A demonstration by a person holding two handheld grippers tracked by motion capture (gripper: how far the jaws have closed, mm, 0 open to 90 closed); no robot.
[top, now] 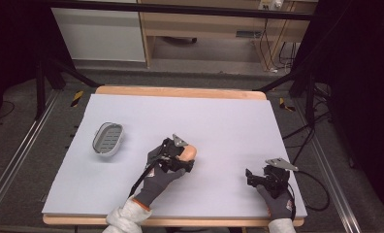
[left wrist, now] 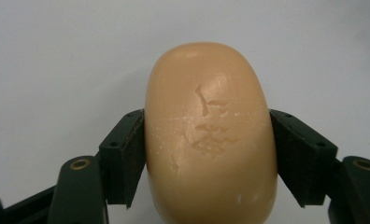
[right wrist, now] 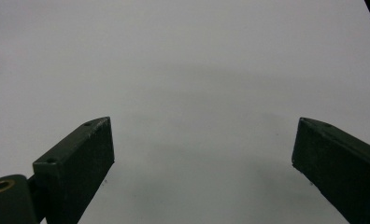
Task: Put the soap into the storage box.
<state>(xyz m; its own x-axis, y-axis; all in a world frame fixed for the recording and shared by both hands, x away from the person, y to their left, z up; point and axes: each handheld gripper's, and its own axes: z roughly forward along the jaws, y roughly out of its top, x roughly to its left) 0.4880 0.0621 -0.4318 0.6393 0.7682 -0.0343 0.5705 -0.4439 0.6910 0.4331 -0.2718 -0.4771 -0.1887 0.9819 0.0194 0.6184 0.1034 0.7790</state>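
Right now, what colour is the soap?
Peachy tan soap, clearest in the left gripper view.

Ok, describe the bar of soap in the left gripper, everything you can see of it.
The soap is a rounded oval bar, tan to peach, smooth and waxy-looking. Its upper face carries a worn embossed mark, with small nicks and pale flecks around it. It lies flat just over the white table, near the middle, right of the grey soap dish. The left gripper clamps it across its width, one black jaw pressed against each long side; whether it rests on the table cannot be told.
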